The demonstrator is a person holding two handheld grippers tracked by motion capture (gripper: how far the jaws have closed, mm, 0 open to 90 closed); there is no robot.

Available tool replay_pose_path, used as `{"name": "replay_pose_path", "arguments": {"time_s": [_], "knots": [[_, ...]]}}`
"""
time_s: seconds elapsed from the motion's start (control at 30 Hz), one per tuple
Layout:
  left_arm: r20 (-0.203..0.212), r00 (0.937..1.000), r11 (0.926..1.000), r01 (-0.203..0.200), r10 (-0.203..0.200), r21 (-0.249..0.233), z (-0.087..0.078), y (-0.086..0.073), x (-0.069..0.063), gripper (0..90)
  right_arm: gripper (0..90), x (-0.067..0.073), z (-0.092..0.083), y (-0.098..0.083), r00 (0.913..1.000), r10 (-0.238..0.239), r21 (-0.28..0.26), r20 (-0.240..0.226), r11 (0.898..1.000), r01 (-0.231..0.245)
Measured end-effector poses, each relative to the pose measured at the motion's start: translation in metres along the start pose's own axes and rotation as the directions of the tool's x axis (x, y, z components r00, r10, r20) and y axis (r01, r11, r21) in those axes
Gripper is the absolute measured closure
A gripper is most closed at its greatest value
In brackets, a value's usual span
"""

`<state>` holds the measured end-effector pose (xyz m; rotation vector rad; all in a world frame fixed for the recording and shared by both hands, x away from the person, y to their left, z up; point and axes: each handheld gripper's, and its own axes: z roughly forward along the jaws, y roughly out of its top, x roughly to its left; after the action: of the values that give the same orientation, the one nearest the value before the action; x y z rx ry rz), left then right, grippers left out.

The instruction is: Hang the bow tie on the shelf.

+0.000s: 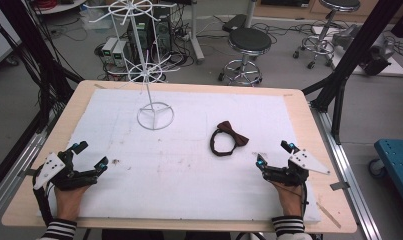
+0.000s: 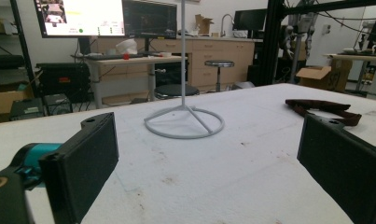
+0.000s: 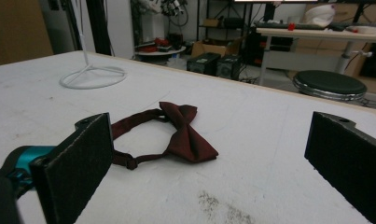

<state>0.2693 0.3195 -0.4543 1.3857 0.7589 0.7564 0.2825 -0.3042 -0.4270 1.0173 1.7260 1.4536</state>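
Nearest us, we hold the left gripper (image 1: 91,155) and right gripper (image 1: 274,153) low on the white-padded desk (image 1: 189,170), both with jaws spread wide and empty. Just beyond the right one lies a dark red bow tie (image 1: 229,137). Farther back stands a white wire rack (image 1: 151,70).

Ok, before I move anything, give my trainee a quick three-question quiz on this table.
1. True or false: the dark red fabric bow tie lies flat on the white padded table cover.
2. Which hand-held gripper is nearer the bow tie: A left hand-held gripper, B right hand-held gripper?
3. Fill in: the white wire display stand stands on a ____ base.

Key: 1 true; 2 B; 3 ring-shaped. Both hand-held grippers are open and hold nothing.
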Motion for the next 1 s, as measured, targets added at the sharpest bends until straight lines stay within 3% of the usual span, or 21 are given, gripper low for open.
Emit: {"name": "replay_pose_path", "arguments": {"time_s": [0.1,0.33,0.5,0.77,1.0], "knots": [[0.0,1.0,1.0,-0.003,0.003,-0.001,0.0,0.0,0.0,5.6,0.7,-0.004,0.004,0.014,0.9996,0.008,0.028,-0.027,1.0,-0.007],[0.002,1.0,1.0,0.002,-0.002,0.001,0.0,0.0,0.0,5.6,0.8,-0.007,0.011,0.045,0.9986,-0.036,0.066,-0.04,0.997,0.038],[-0.003,1.0,1.0,0.003,-0.003,0.003,0.0,0.0,0.001,1.7,0.7,-0.008,0.016,0.059,0.9969,-0.065,0.089,-0.045,0.994,0.069],[-0.006,1.0,1.0,0.002,-0.002,0.003,0.0,0.0,0.0,1.7,0.8,-0.012,0.028,0.076,0.9925,-0.062,0.144,-0.106,0.987,0.076],[-0.006,1.0,1.0,0.003,-0.003,0.004,0.0,0.0,0.0,1.7,0.8,-0.016,0.049,0.086,0.9798,-0.107,0.255,-0.169,0.955,0.148]]}}
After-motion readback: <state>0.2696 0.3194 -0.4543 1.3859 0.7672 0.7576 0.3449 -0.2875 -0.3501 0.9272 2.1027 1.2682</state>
